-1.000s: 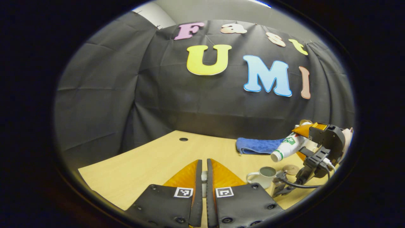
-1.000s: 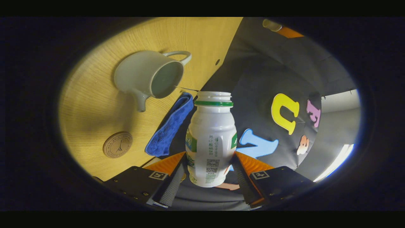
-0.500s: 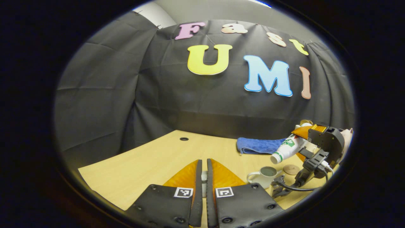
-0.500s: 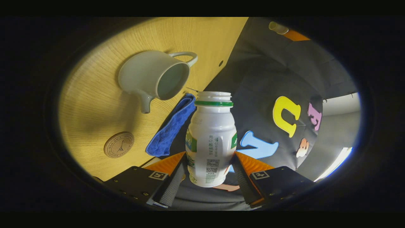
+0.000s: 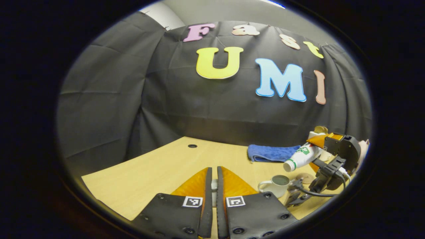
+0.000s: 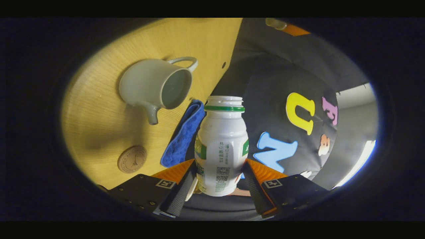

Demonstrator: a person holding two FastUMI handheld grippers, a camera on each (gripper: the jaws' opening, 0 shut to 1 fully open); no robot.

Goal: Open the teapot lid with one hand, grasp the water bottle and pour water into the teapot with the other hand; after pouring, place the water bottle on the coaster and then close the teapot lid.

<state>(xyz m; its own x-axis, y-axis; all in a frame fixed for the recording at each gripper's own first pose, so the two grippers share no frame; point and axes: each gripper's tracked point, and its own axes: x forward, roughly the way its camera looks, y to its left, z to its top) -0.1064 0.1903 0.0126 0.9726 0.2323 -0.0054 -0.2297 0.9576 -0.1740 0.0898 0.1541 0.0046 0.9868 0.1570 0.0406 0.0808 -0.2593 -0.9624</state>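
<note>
1. Wooden table (image 5: pixel 156 166) under black cloth, blue towel (image 5: pixel 270 152) along the back edge.
2. Teapot (image 6: pixel 154 88) standing open, lid off, to take the water.
3. Right gripper (image 6: pixel 219 181) pinching the water bottle (image 6: pixel 221 146) from both sides, tipped so the capless mouth aims down at the teapot; pouring looks underway or ending.
4. Left gripper (image 5: pixel 212 186) pressed nearly together on a small pale piece, likely the lid, held aside.
5. Coaster (image 6: pixel 132 159) bare beside the teapot, awaiting the bottle.
</note>
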